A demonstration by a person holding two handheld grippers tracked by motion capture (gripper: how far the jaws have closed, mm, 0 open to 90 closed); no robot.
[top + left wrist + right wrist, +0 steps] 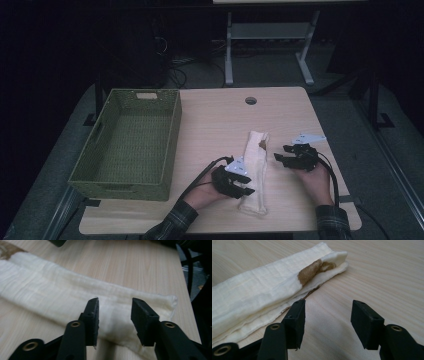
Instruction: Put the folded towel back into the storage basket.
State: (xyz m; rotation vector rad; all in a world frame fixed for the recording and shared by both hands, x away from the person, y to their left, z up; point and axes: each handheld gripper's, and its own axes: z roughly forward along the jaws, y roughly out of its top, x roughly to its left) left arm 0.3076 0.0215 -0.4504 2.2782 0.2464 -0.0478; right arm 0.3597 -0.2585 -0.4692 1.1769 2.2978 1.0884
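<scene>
The cloth (254,170) lies folded into a long strip on the tabletop (210,120), between the two hands. The folding looks almost done. The left gripper (113,320) sits over the near end of the cloth, its fingers (92,315) apart and not pinching it. The right gripper (325,322) waits just beside the far end, by the brown patch (312,270), fingers apart with bare wood between them. Next, I think both must pinch an end and fold again, or lift the cloth into the basket (85,165) on the left. Nothing blocks the way.
</scene>
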